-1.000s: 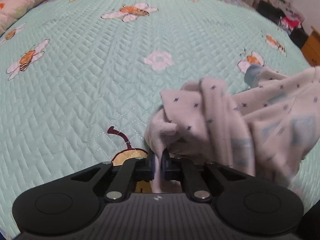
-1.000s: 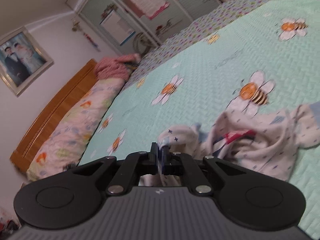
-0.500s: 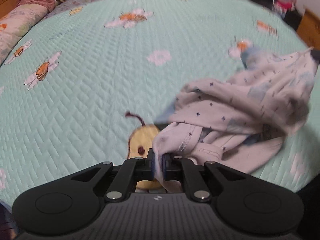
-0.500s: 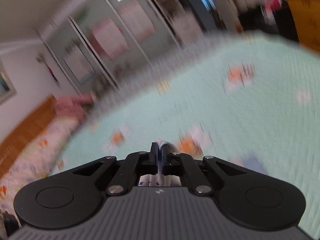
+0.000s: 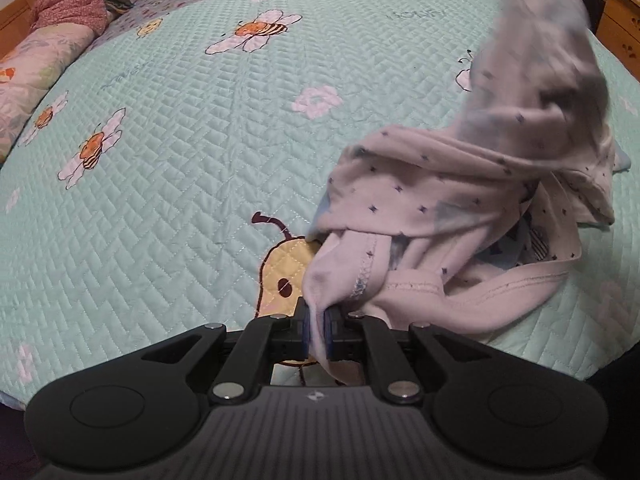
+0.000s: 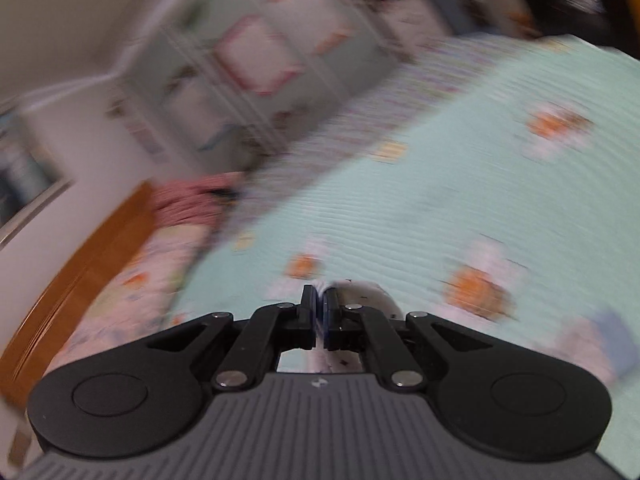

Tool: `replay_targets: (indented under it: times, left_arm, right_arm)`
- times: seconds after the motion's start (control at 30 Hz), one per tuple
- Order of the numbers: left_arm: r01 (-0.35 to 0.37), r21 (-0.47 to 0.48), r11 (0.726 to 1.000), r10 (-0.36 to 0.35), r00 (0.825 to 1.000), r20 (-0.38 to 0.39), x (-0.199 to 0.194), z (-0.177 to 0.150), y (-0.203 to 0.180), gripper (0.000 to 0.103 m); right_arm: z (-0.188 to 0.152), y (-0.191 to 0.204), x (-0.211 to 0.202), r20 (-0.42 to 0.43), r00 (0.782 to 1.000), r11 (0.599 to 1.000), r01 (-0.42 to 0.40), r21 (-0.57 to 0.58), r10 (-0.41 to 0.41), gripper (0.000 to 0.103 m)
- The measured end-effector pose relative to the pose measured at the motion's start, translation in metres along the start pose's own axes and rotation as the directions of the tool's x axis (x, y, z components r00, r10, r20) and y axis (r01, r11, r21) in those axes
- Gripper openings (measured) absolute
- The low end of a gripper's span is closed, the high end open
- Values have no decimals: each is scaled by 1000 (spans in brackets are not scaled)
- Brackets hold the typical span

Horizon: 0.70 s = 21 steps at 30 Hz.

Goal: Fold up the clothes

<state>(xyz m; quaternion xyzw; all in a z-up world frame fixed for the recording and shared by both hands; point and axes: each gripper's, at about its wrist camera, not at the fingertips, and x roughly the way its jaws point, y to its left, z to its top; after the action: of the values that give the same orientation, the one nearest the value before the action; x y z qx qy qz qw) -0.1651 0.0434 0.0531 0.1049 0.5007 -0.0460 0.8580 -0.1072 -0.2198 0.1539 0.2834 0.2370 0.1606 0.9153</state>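
Lifted since a second ago, the one garment point(image 5: 452, 208), a pale top with small dark stars, now hangs stretched above the bed instead of lying bunched on it, its far end rising blurred toward the upper right of the left wrist view. Only that view shows the cloth's body, with a stitched hem trailing near the quilt point(image 5: 192, 152). The left gripper point(image 5: 316, 330) has its fingers closed tight on a bunched edge of it. The right wrist view, heavily blurred, shows just a scrap of the same starred cloth point(image 6: 360, 300) pinched in the right gripper point(image 6: 320, 316), whose fingers are likewise nearly together. Around it lie the mint quilt with bee patches, one wooden headboard point(image 6: 84, 264), a floral pillow point(image 5: 36, 60) and a pink bundle point(image 5: 76, 4) beyond.
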Motion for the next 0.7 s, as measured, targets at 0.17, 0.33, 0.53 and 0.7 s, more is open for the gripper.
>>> replay_targets:
  times: [0.17, 0.33, 0.53, 0.7]
  left_arm:
    - [-18, -20, 1000, 17, 1000, -16, 2, -2, 8, 7]
    - [-13, -22, 1000, 12, 1000, -20, 2, -1, 9, 7]
    - [-10, -22, 1000, 9, 999, -37, 8, -1, 7, 7]
    - [-12, -20, 1000, 11, 999, -45, 9, -1, 5, 7]
  right_arm:
    - [-21, 52, 48, -160, 982, 972, -135, -193, 105, 4]
    - [-57, 47, 73, -339, 941, 970, -73, -231, -10, 27]
    - [-62, 21, 27, -265, 964, 978, -23, -206, -33, 51]
    - [-68, -16, 22, -271, 955, 986, 80, -145, -118, 64]
